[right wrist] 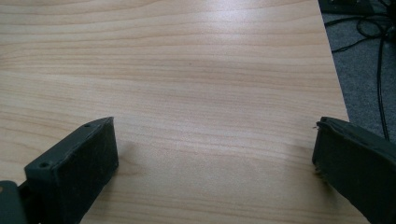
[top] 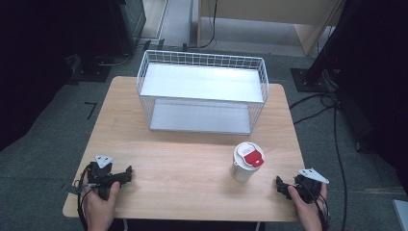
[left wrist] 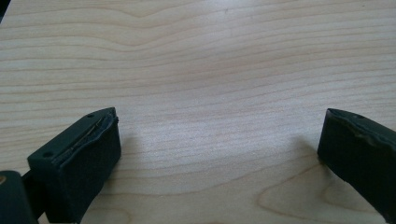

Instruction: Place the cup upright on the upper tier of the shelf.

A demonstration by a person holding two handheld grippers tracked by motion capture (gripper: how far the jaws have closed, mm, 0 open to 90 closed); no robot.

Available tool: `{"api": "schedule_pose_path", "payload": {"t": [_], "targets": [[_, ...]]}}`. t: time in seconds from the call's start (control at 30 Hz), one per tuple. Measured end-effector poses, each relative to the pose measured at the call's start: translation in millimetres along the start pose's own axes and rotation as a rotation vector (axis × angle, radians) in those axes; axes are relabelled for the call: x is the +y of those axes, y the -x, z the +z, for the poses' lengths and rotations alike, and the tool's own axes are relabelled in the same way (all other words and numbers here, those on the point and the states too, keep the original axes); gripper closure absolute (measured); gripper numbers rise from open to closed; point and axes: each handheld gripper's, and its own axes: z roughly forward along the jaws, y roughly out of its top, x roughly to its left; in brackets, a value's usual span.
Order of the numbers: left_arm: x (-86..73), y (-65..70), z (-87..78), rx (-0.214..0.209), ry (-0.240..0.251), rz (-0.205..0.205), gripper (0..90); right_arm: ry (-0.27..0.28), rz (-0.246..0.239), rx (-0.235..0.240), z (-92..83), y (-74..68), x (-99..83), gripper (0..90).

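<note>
A white paper cup [top: 246,162] with a white lid and a red label stands upright on the wooden table [top: 192,159], front right. My right gripper [top: 284,186] rests near the table's front right corner, a short way right of the cup, held by a hand. Its jaws stand wide apart over bare wood, so my right gripper [right wrist: 215,144] is open and holds nothing. My left gripper [top: 126,174] lies at the front left of the table in the other hand. In its own view my left gripper [left wrist: 219,135] is open over bare wood.
A white wire basket rack [top: 202,91] with two shelves stands at the back middle of the table. Black stands and cables [top: 332,103] lie on the grey floor to the right. A dark cabinet [top: 130,19] stands behind at the left.
</note>
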Motion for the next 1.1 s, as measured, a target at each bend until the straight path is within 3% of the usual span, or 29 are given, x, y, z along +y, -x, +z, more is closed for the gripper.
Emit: {"api": "schedule_pose_path", "payload": {"t": [0.2, 0.43, 0.67, 0.93, 1.1], "targets": [[0.1, 0.0, 0.0, 0.000, 0.000, 0.001, 0.0, 0.019, 0.018, 0.000, -2.4, -3.5, -1.3, 6.4], [0.1, 0.1, 0.0, 0.000, -0.001, -0.001, 0.0, 0.032, -0.012, 0.063, -6.9, -16.8, -1.6, 7.8], [0.1, 0.0, 0.0, 0.000, 0.000, 0.001, 0.0, 0.042, -0.054, 0.123, -11.0, -41.3, 1.3, 8.4], [0.1, 0.0, 0.0, 0.000, 0.000, 0.001, 0.0, 0.072, -0.127, 0.228, -14.8, -74.4, 5.6, 8.4], [0.1, 0.1, 0.0, 0.000, 0.000, -0.001, 0.0, 0.094, -0.132, 0.279, -17.5, -87.7, 7.6, 8.5]]}}
